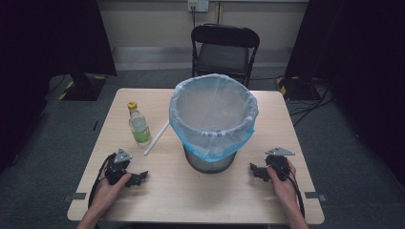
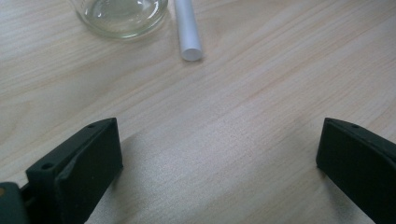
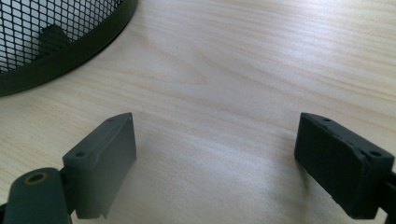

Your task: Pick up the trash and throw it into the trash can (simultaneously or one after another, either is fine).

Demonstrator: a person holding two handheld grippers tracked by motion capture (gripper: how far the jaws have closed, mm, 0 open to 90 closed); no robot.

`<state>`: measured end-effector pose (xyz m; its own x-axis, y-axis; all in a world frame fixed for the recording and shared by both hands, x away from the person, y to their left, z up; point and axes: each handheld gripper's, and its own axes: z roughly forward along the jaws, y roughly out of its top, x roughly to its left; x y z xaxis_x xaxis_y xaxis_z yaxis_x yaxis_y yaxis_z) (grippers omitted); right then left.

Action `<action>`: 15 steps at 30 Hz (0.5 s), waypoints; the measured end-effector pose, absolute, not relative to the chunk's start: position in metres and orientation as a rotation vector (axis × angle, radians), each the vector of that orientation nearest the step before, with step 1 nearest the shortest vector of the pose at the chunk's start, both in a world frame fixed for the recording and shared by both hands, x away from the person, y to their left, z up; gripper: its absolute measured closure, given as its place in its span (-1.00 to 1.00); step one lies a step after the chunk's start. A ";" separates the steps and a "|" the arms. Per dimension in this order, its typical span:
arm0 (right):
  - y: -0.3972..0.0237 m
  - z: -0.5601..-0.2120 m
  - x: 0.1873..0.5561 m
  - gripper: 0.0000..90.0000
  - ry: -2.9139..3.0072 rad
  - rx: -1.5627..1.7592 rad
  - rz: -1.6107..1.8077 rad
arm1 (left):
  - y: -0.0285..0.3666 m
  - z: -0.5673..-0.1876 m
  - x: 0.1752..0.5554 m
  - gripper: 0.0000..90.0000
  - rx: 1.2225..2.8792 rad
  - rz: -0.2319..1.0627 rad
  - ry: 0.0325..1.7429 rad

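both claws rest on the pale wooden surface, jaws spread wide with nothing between them. the left claw faces a clear glass bottle with a yellow cap and a white tube, possibly plastic. the right claw sits near the black mesh bin with a blue-edged liner.

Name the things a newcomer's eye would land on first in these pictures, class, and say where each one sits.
The mesh bin lined with a pale blue bag dominates the middle of the wooden table. Left of it stand a small yellow-capped bottle and a white tube lying flat. Nearer the person, the left claw and right claw rest open, holding nothing.
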<state>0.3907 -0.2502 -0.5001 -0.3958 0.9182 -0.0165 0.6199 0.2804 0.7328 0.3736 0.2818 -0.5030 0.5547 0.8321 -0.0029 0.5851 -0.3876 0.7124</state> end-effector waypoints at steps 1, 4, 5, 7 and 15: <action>-0.250 -0.500 0.391 -0.74 2.116 1.382 0.909 | 0.282 -0.503 0.374 -1.00 2.115 0.471 1.134; -0.250 -0.500 0.391 -0.74 2.116 1.382 0.909 | 0.282 -0.503 0.374 -1.00 2.115 0.471 1.134; -0.250 -0.500 0.391 -0.74 2.116 1.381 0.909 | 0.282 -0.503 0.374 -1.00 2.115 0.471 1.134; -0.250 -0.500 0.391 -0.74 2.116 1.382 0.909 | 0.282 -0.503 0.374 -1.00 2.115 0.470 1.133; -0.250 -0.500 0.391 -0.74 2.116 1.383 0.910 | 0.286 -0.501 0.373 -0.86 2.101 0.486 1.145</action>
<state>0.3908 -0.2502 -0.5000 -0.3953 0.9184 -0.0151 0.6210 0.2793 0.7324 0.3725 0.2863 -0.5005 0.5419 0.8405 -0.0003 0.5841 -0.3763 0.7191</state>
